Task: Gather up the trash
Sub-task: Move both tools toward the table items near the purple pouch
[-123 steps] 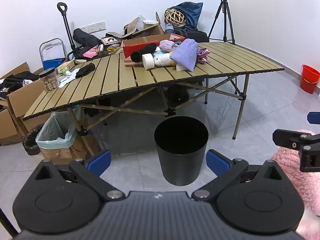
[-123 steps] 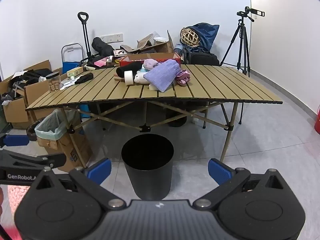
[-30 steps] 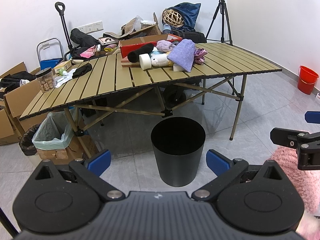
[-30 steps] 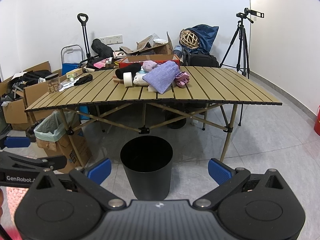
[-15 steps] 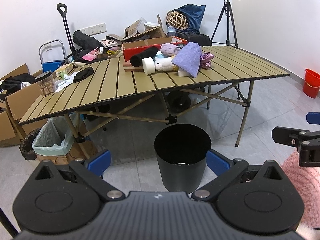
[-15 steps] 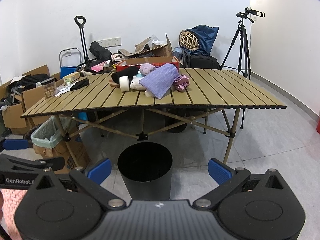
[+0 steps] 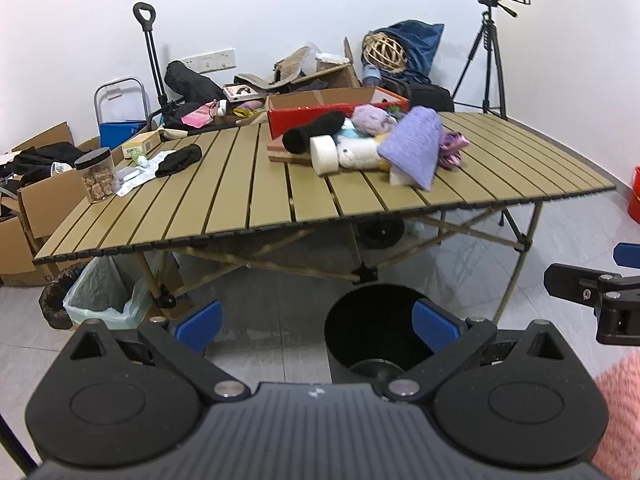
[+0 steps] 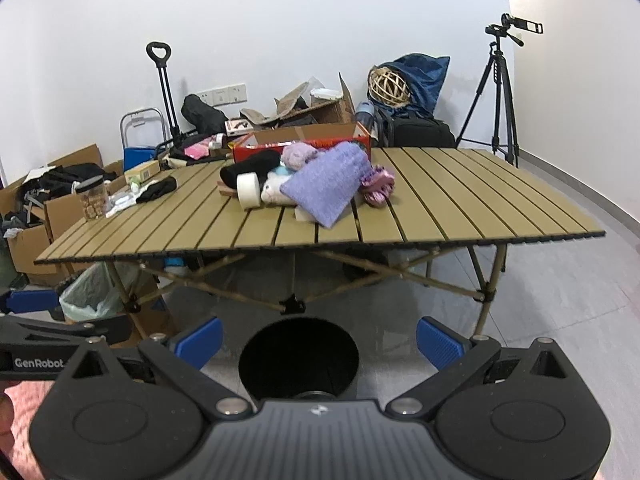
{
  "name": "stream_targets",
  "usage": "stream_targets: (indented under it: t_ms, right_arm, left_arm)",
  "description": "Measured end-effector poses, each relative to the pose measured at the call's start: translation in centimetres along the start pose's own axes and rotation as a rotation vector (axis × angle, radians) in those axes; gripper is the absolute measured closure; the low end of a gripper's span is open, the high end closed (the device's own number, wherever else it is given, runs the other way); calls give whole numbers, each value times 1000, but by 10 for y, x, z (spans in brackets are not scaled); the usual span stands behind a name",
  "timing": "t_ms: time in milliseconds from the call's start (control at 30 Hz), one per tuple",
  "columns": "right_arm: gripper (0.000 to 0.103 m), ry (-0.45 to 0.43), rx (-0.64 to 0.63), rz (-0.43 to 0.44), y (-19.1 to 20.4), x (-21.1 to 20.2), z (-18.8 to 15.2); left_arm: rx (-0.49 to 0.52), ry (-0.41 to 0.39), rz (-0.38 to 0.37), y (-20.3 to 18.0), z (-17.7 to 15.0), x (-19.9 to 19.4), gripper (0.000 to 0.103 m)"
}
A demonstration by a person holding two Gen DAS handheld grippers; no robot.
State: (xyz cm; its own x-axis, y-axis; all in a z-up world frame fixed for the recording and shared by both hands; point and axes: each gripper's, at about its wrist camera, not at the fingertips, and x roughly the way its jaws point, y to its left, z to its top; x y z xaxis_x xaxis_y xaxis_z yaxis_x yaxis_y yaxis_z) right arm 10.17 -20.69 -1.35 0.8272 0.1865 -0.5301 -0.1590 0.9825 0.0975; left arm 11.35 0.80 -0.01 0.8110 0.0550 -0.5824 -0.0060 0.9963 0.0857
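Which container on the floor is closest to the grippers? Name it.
The black bin, standing open just ahead of both open grippers, left and right. The bag-lined box sits farther off, under the table's left end.

The left gripper (image 8: pixel 32 350) carries white lettering, "GenRobot" (cut off at its right end). No other text is legible.

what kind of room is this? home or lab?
Probably a makeshift recording or storage room, not a lived-in home: a camera on a tripod in the corner, a folding camp table piled with odds and ends, and open cardboard boxes along the bare white wall.
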Motion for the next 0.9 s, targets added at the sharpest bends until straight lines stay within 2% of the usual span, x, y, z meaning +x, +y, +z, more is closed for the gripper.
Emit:
stream_targets:
  t_ms: [500, 900]
  right_arm:
    - [0, -76, 26, 9, 5, 80, 59]
    - [0, -128, 66, -8, 3, 148, 104]
  left_arm:
    - [-74, -51, 18, 11, 53, 75, 0]
    - [-174, -79, 48, 27, 102, 136, 0]
